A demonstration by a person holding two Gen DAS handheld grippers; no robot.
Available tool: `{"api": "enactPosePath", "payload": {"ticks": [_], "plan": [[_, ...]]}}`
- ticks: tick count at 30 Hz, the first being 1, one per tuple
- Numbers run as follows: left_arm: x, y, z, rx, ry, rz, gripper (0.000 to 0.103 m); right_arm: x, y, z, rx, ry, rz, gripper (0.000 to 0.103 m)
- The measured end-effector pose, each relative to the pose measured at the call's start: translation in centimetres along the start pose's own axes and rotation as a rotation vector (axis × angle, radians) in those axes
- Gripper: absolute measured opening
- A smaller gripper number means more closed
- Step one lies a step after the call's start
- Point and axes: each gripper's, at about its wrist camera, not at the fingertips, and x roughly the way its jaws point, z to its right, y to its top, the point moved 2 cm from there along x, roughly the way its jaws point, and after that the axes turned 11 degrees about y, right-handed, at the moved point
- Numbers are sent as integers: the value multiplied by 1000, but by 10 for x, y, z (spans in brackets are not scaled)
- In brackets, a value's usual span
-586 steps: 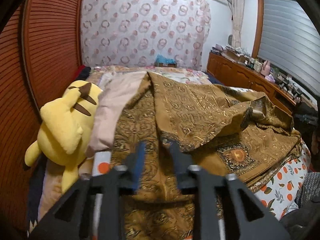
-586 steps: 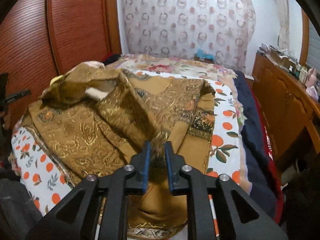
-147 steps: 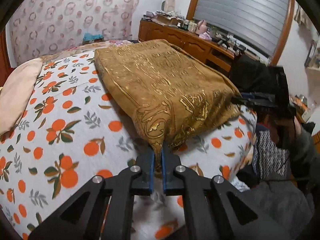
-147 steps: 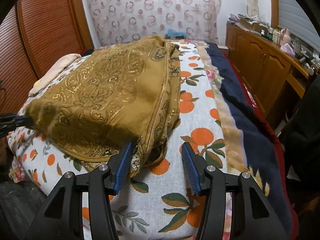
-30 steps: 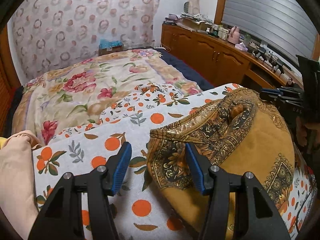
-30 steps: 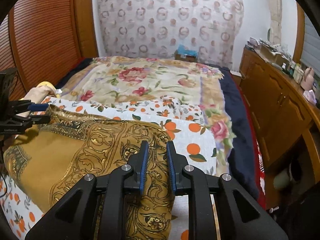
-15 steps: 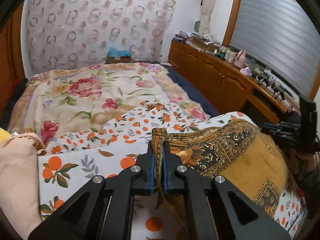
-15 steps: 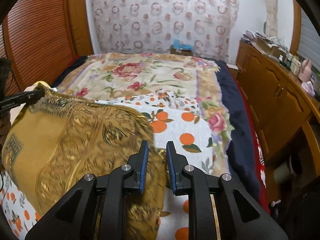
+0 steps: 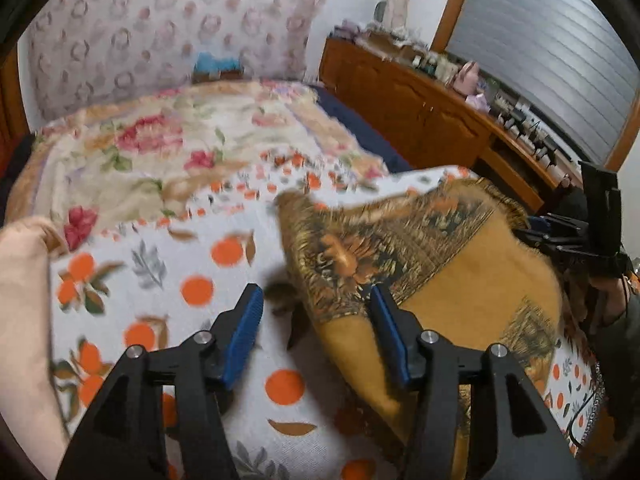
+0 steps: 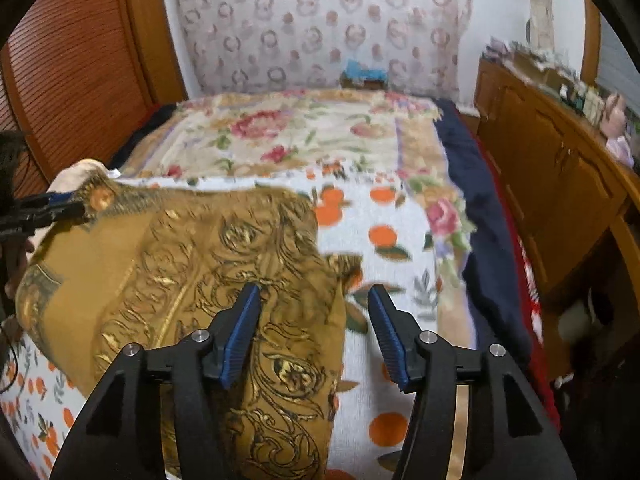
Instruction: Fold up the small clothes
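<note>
A golden-brown patterned garment (image 9: 452, 280) lies folded on the orange-print bedsheet (image 9: 196, 292). My left gripper (image 9: 316, 332) hovers over its near left corner; the jaws are opening, the corner loose between them, no pad pressing it. In the right wrist view the same garment (image 10: 192, 264) fills the lower left. My right gripper (image 10: 314, 332) stands over its right edge, jaws opening, with the fabric slack beside the left pad. Each view shows the other gripper at the garment's far side: the right gripper (image 9: 572, 236) and the left gripper (image 10: 44, 208).
A peach cloth (image 9: 20, 300) lies at the bed's left edge. A floral blanket (image 9: 160, 148) covers the far half of the bed, with a navy blanket (image 10: 484, 216) along its right side. A wooden dresser (image 9: 420, 112) and a slatted wardrobe door (image 10: 72, 60) flank the bed.
Both grippers were shut on the garment's edges half a second ago; now both stand open and the fabric has dropped onto the sheet.
</note>
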Motion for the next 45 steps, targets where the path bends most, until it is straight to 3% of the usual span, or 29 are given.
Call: {"api": "enactPosePath", "payload": {"ticks": [7, 9, 10, 12, 13, 14, 22, 29, 35, 40, 45], "plan": [[5, -2, 8, -22, -11, -18, 55, 4, -5, 1, 33, 61, -5, 59], [6, -3, 15, 3, -29, -13, 55, 5, -6, -4, 10, 80, -11, 51], [7, -3, 21, 17, -51, -14, 49, 6, -6, -6, 2, 95, -13, 45], [7, -3, 24, 9, -68, -29, 9, 7, -6, -7, 6, 140, -17, 30], [6, -2, 24, 2, -82, -26, 6, 6, -6, -9, 12, 171, -20, 18], [0, -1, 25, 2, -93, -15, 4, 5, -6, -12, -1, 167, -14, 12], [-81, -4, 13, -58, -141, 166, 4, -46, 11, -62, -144, 139, 160, 5], [-162, -40, -32, -146, -59, 313, 3, -73, 51, -142, -311, 218, 278, 5], [-210, -82, -84, -245, 52, 389, 3, -57, 91, -215, -449, 303, 293, 4], [-227, -118, -138, -367, 148, 416, 3, -11, 132, -289, -568, 377, 254, 4], [-214, -152, -186, -475, 236, 390, 3, 60, 166, -375, -703, 416, 186, 4]]}}
